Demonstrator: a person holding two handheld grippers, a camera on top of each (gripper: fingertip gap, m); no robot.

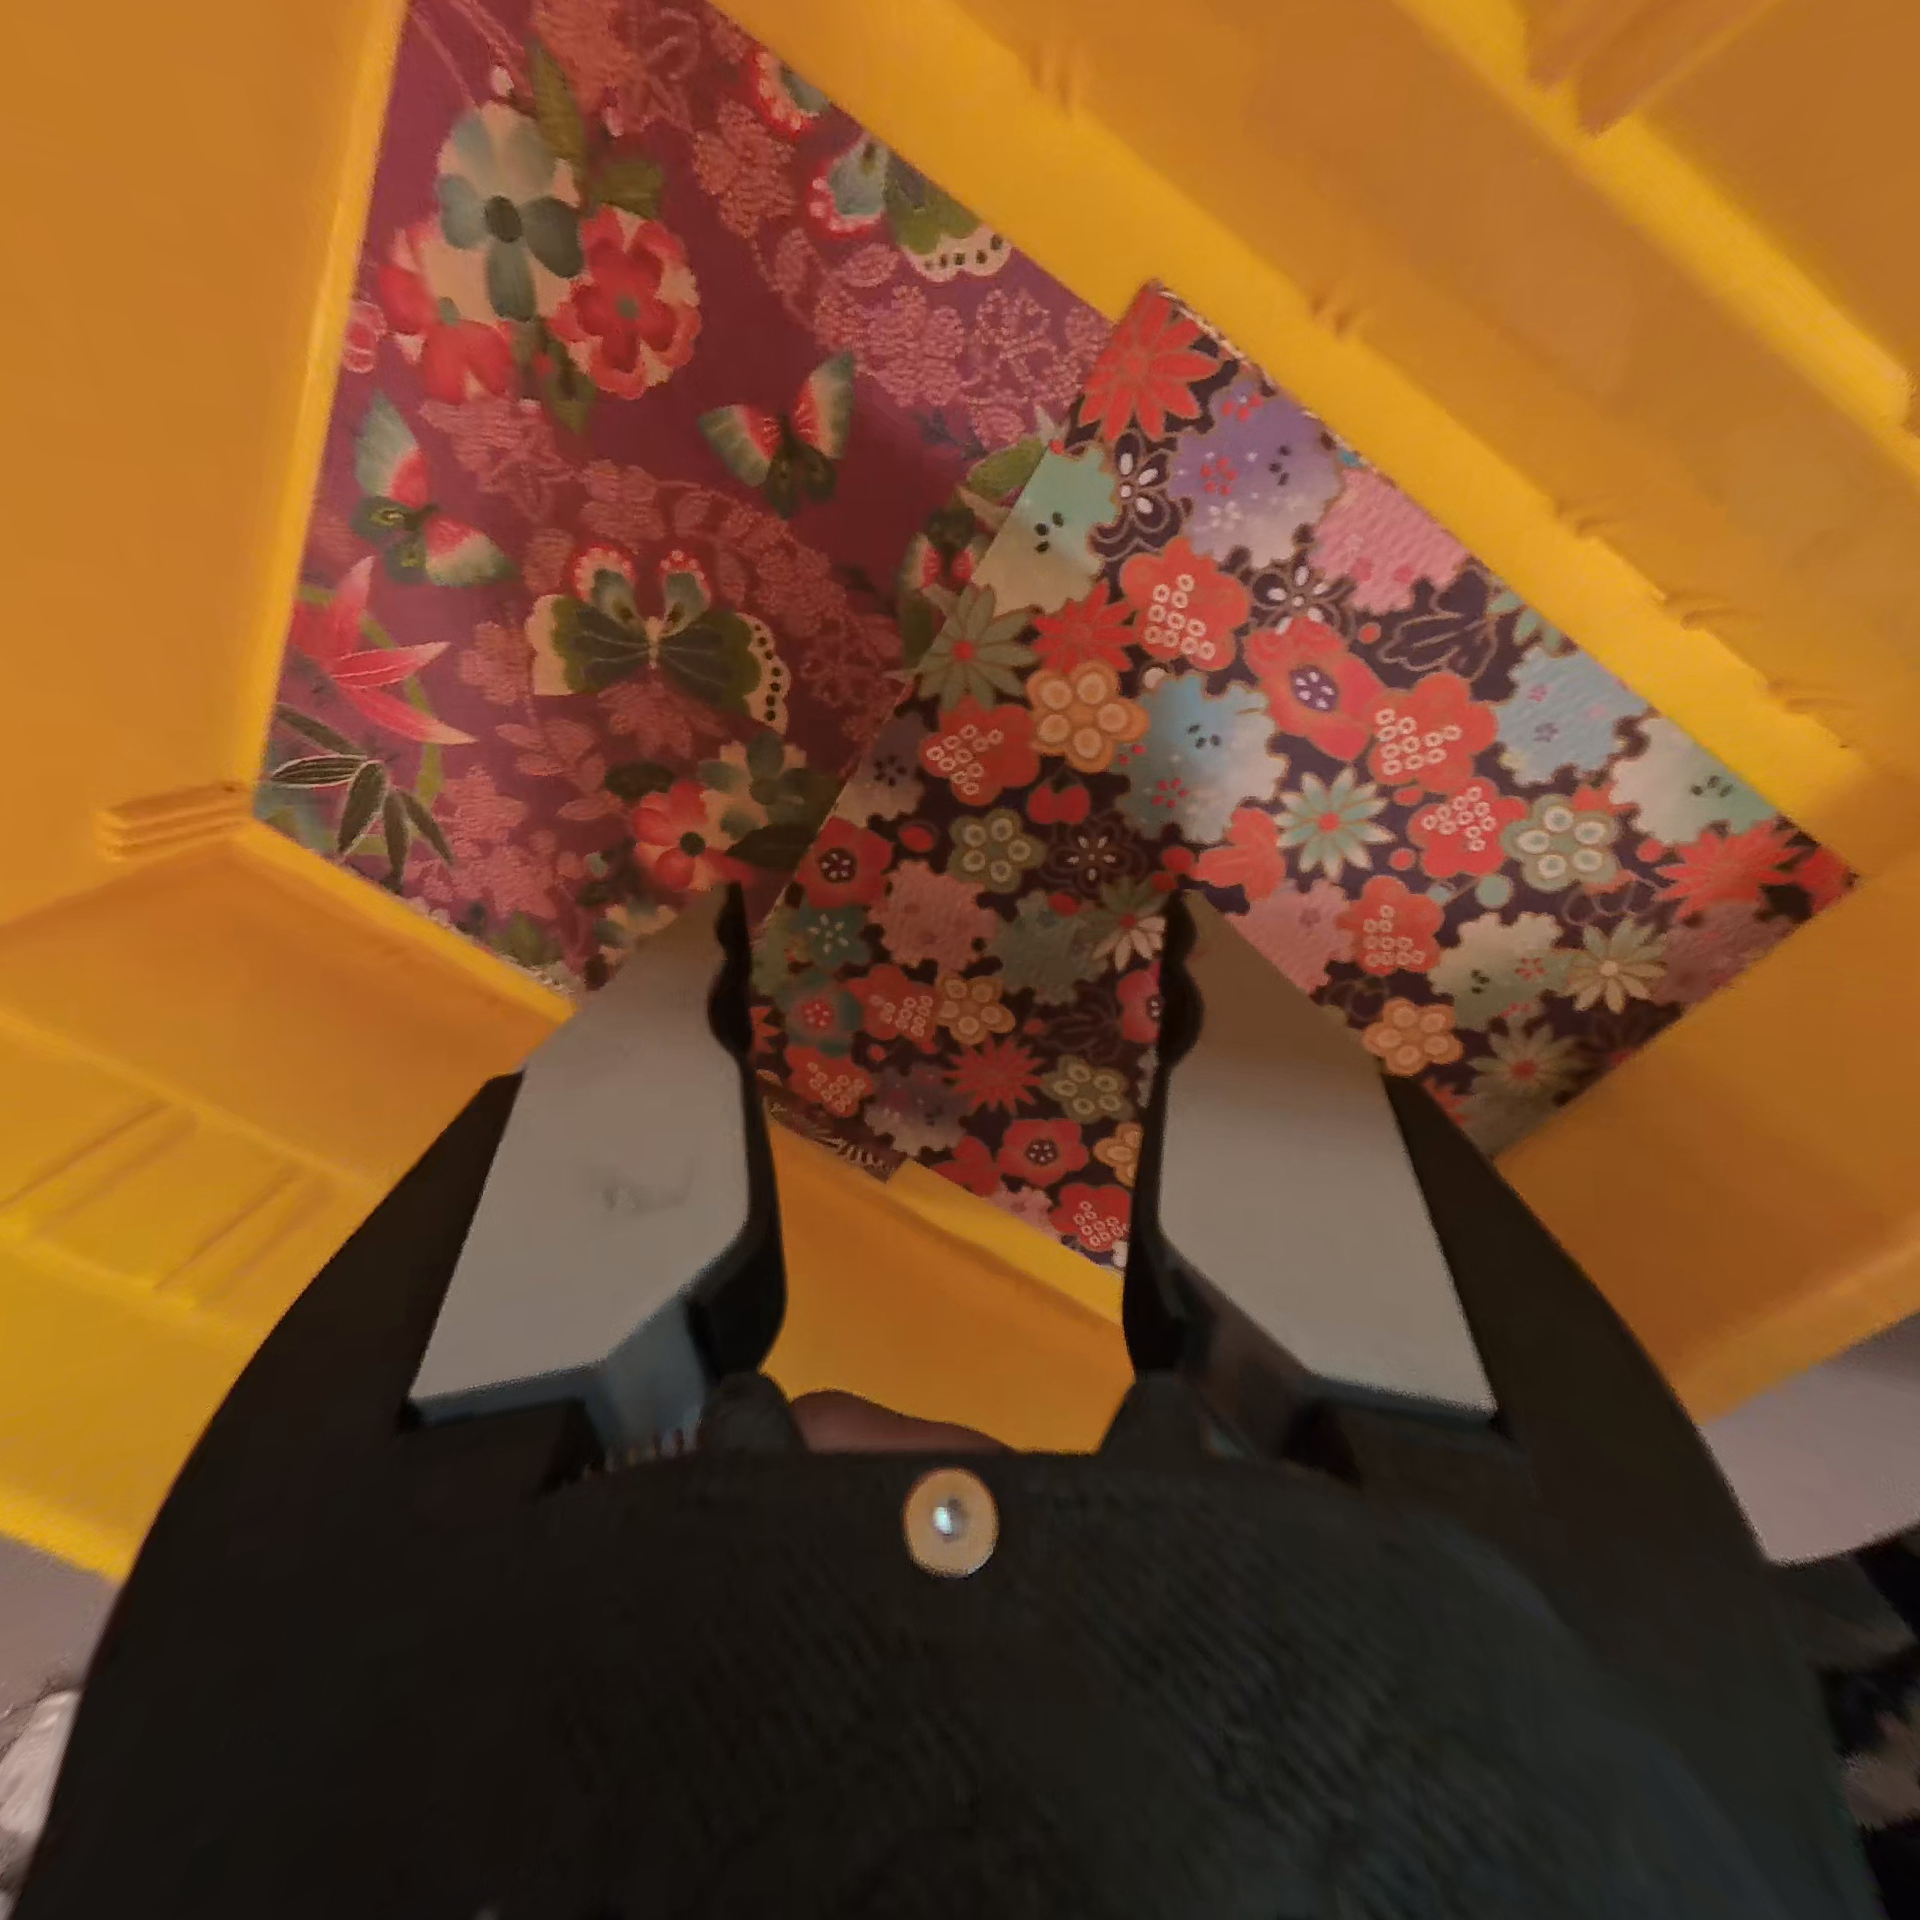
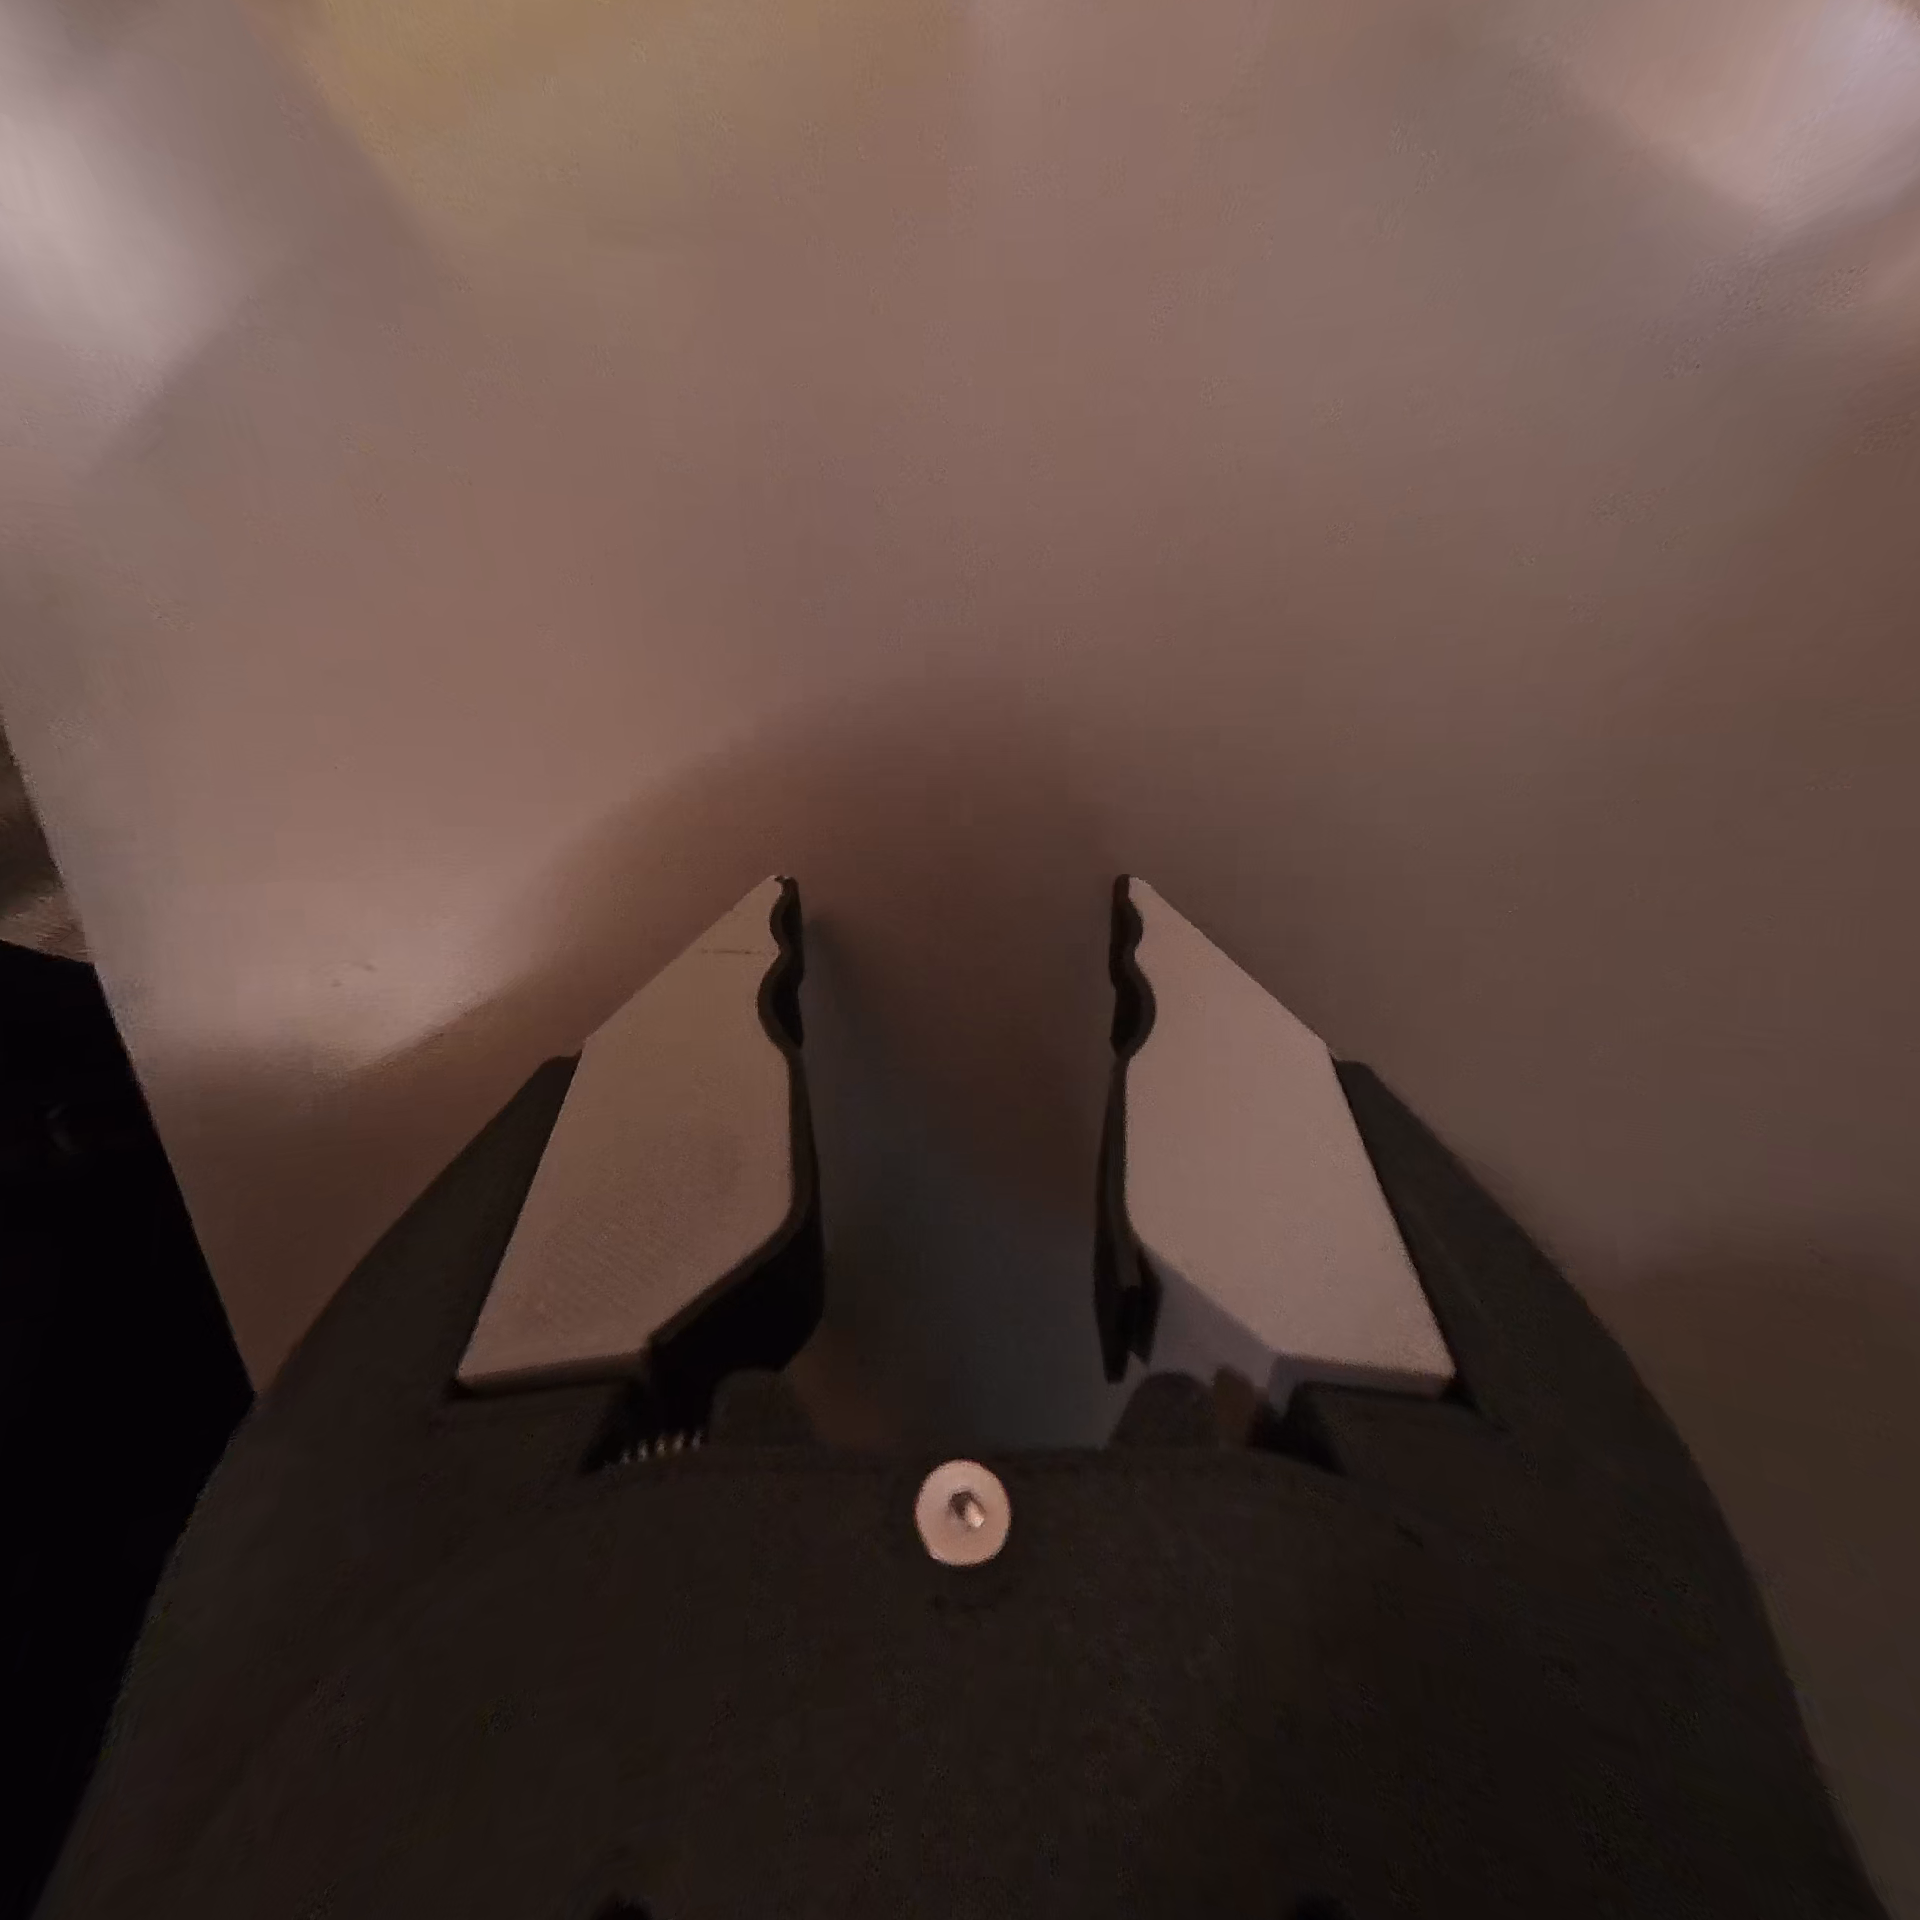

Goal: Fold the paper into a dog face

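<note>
In the left wrist view a dark floral paper (image 1: 1278, 748) with red, blue and purple blossoms lies on top of a magenta floral paper (image 1: 582, 499) with butterflies, both inside a yellow bin (image 1: 1455, 312). My left gripper (image 1: 956, 914) is open, its fingertips spread over the near corner of the dark paper, holding nothing. In the right wrist view my right gripper (image 2: 956, 894) is open and empty, pointing down at a plain white surface (image 2: 935, 416). No paper shows in that view.
The yellow bin's walls (image 1: 156, 520) rise close around the papers on every side, with a ridged rim (image 1: 208, 1143) at the near left. A dark area (image 2: 62, 1143) lies past the white surface's left edge in the right wrist view. Tip to tip, the grippers are about 50 centimeters apart.
</note>
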